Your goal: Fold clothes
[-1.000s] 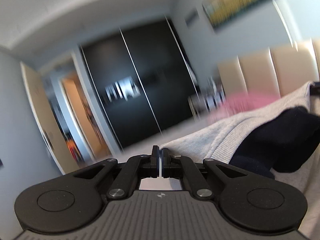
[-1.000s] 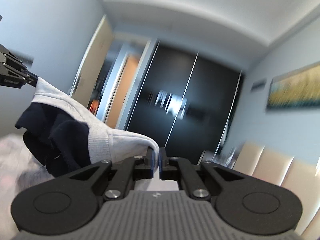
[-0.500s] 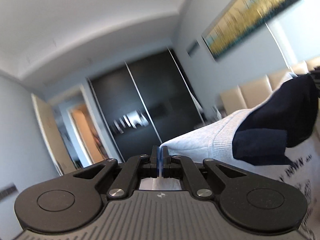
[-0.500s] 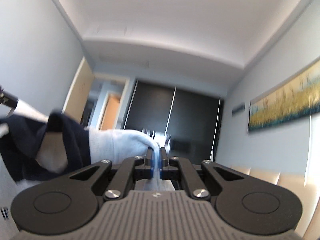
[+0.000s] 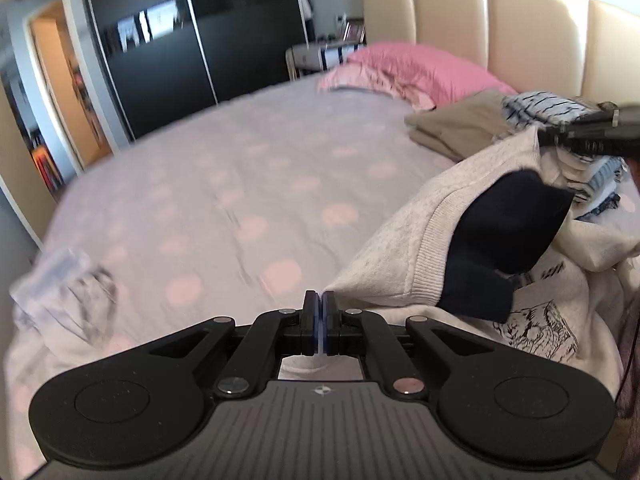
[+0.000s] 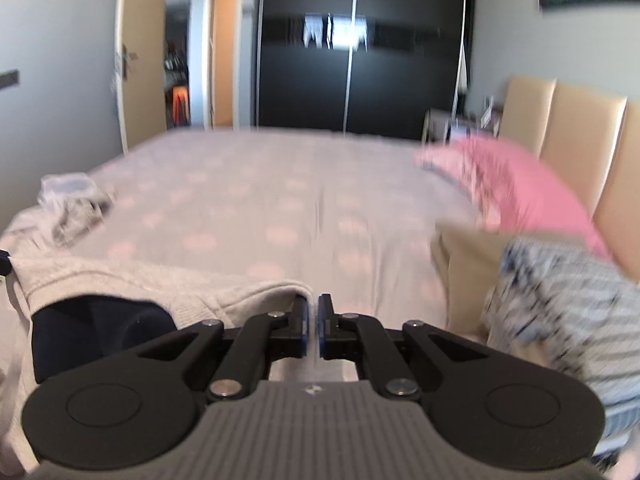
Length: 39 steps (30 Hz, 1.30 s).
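Bed now below us: both hand-held grippers, left (image 5: 320, 300) and right (image 6: 313, 305), clamped on sweatshirt (image 5: 404, 240), swung down for laying flat.

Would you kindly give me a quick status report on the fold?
Left tool and right tool both shut on grey sweatshirt hem. Sweatshirt stretched between them over the bed. Folded clothes pile by pillow, clear of the drop.

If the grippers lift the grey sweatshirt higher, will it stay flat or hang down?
Probably hang: the sweatshirt already sags between the left gripper and right gripper. Its knit looks thick, so likely grippy, not slippery.
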Each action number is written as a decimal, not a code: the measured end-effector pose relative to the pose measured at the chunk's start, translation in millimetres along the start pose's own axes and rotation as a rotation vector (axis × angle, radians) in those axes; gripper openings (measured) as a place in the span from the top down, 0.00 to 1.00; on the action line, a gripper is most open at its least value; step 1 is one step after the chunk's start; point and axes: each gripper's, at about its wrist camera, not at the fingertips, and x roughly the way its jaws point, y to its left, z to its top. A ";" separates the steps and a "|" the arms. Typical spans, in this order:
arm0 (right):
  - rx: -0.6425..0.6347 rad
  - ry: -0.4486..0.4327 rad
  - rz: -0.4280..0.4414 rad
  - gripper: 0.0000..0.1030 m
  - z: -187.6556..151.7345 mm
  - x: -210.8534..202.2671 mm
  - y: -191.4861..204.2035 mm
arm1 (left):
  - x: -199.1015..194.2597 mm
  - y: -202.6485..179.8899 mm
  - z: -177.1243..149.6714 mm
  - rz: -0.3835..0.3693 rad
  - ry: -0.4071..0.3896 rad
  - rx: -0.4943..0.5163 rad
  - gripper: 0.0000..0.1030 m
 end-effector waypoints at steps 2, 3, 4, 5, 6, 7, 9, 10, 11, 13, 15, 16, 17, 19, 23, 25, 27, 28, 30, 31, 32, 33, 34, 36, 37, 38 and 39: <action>0.009 0.038 -0.009 0.95 -5.6 23.1 -4.2 | 15.2 7.7 0.3 -0.021 -0.013 -0.044 0.99; 0.012 0.048 -0.013 0.95 -6.7 30.8 -5.1 | 22.2 10.7 -0.5 -0.032 -0.021 -0.070 0.99; 0.015 0.057 -0.014 0.95 -8.0 40.6 -7.9 | 27.8 13.2 -2.4 -0.038 -0.027 -0.096 0.95; 0.019 0.065 -0.014 0.95 -9.2 50.5 -10.7 | 32.9 15.6 -4.5 -0.042 -0.032 -0.122 0.84; 0.022 0.073 -0.015 0.95 -10.5 60.2 -13.5 | 42.5 17.0 -7.8 -0.045 -0.024 -0.150 0.77; 0.020 0.083 -0.016 0.95 -12.0 68.0 -15.8 | 50.5 21.5 -11.2 -0.049 -0.008 -0.178 0.62; 0.012 0.106 -0.020 0.95 -13.0 94.1 -22.9 | 64.8 25.7 -15.6 -0.068 0.036 -0.208 0.55; 0.007 0.118 -0.022 0.95 -13.5 106.8 -26.4 | 72.4 26.2 -17.6 -0.082 0.063 -0.209 0.55; 0.006 0.130 -0.018 0.95 -14.9 114.0 -27.5 | 80.0 26.8 -19.7 -0.097 0.091 -0.210 0.54; 0.009 0.151 -0.010 0.95 -14.1 125.4 -28.3 | 93.1 22.8 -24.7 -0.101 0.127 -0.204 0.46; 0.004 0.166 -0.008 0.95 -13.7 137.1 -27.9 | 108.8 18.2 -30.8 -0.110 0.165 -0.216 0.43; -0.005 0.171 -0.013 0.95 -13.5 142.4 -26.8 | 117.7 16.3 -34.1 -0.119 0.196 -0.225 0.43; -0.013 0.174 -0.017 0.95 -12.5 148.2 -26.1 | 127.6 14.3 -36.9 -0.124 0.228 -0.234 0.43; -0.011 0.185 -0.021 0.95 -12.6 155.5 -25.4 | 140.8 10.2 -41.8 -0.125 0.271 -0.239 0.43; 0.016 0.219 -0.020 0.95 -14.9 173.1 -27.4 | 155.7 11.5 -41.9 -0.085 0.279 -0.264 0.43; 0.019 0.230 -0.020 0.95 -16.4 178.7 -27.5 | 161.7 15.6 -41.2 -0.077 0.282 -0.294 0.42; 0.021 0.239 -0.019 0.95 -17.9 182.7 -28.4 | 169.2 17.3 -42.5 -0.081 0.295 -0.317 0.42; 0.023 0.244 -0.019 0.95 -18.5 184.8 -28.8 | 173.7 17.3 -43.5 -0.085 0.305 -0.326 0.42; 0.027 0.258 -0.018 0.95 -19.2 190.1 -29.7 | 184.6 12.7 -44.8 -0.091 0.324 -0.317 0.42; 0.029 0.265 -0.017 0.95 -19.5 192.7 -30.1 | 190.2 10.0 -45.4 -0.093 0.334 -0.310 0.42; 0.032 0.269 -0.016 0.94 -19.5 194.2 -30.0 | 193.9 8.0 -46.6 -0.094 0.339 -0.302 0.43; 0.032 0.270 -0.013 0.94 -19.7 195.7 -29.6 | 196.9 6.3 -48.0 -0.094 0.343 -0.292 0.43; 0.027 0.270 -0.010 0.94 -19.8 197.0 -29.0 | 200.0 6.4 -49.7 -0.093 0.347 -0.292 0.43; 0.013 0.269 -0.011 0.94 -20.4 197.9 -27.1 | 205.4 8.8 -52.9 -0.094 0.351 -0.306 0.43; 0.006 0.269 -0.012 0.94 -20.9 198.5 -26.4 | 206.9 9.6 -54.1 -0.098 0.350 -0.314 0.43; 0.008 0.272 -0.013 0.94 -21.5 199.5 -26.8 | 208.4 8.3 -54.5 -0.098 0.347 -0.306 0.43; 0.009 0.275 -0.014 0.94 -22.1 200.5 -27.2 | 209.2 5.8 -54.8 -0.095 0.343 -0.286 0.43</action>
